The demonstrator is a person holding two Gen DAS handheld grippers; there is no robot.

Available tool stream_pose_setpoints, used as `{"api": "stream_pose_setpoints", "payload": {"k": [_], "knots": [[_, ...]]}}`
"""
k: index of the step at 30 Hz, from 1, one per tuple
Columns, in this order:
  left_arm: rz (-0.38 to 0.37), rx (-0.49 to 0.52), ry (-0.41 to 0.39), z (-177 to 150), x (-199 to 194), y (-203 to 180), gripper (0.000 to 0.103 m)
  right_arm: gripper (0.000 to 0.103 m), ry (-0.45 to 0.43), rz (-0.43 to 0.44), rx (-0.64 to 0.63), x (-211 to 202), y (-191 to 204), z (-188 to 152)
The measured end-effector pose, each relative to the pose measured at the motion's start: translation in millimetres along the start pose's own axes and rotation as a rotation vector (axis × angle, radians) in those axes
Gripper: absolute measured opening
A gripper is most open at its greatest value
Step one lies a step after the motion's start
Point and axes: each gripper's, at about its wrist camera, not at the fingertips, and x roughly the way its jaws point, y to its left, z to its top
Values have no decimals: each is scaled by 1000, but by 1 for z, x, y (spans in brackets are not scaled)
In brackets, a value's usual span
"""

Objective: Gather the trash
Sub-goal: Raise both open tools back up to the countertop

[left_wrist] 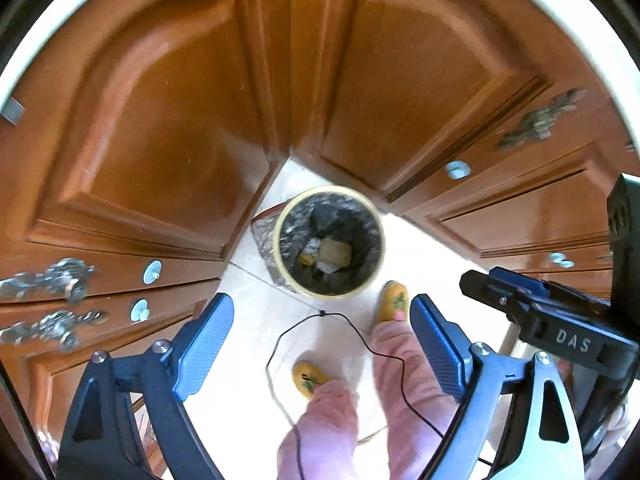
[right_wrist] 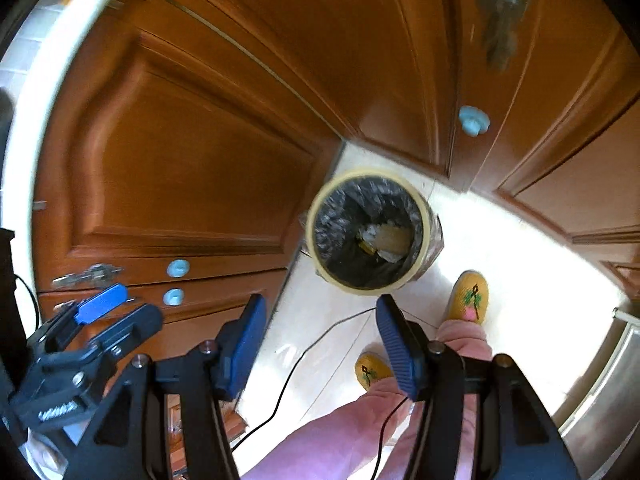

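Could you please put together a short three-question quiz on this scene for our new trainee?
1. True or false: the trash bin has a dark liner and already holds trash.
2. What does the left gripper hold? A) a bottle B) nothing C) a rag
3. Fill in: the black cable lies on the ___ near the yellow slippers.

Key: 1 true; 2 B, since its fingers stand apart with only floor between them, and the right gripper is likewise open; 3 floor.
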Motion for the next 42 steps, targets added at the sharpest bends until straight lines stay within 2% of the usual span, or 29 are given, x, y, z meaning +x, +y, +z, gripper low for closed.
{"api": "stream_pose_setpoints", "payload": {"k": [3, 9, 14, 15, 17, 25, 26, 28, 29, 37, 42], "knots": [[-30, 16, -27, 0, -44, -18, 89, 57, -66, 5, -34, -53, 17, -6], [-41, 62, -110, 2, -122, -44, 89, 57, -197, 24, -88, -147, 45, -21], [-95, 94, -225, 9, -193, -63, 90, 57, -311, 16, -124, -220, 62, -30], [-98, 97, -242, 11, -202, -67, 93, 57, -332, 18, -128, -235, 65, -31], [-103, 103, -290, 14, -226, -73, 99, 57, -371, 21, -132, -256, 69, -34], [-159, 135, -422, 33, -299, -102, 99, 59, -511, -18, -177, -340, 80, -33], [-160, 142, -437, 38, -306, -105, 99, 60, -524, -20, -178, -348, 80, -30], [-156, 148, -460, 47, -318, -110, 100, 71, -552, -22, -174, -362, 77, -23], [-155, 149, -471, 51, -324, -114, 101, 72, -571, -20, -173, -369, 76, -19], [-106, 161, -551, 112, -350, -135, 102, 73, -619, -19, -186, -398, 64, 41], [-54, 183, -566, 159, -344, -156, 102, 73, -604, -18, -181, -411, 50, 103]]}}
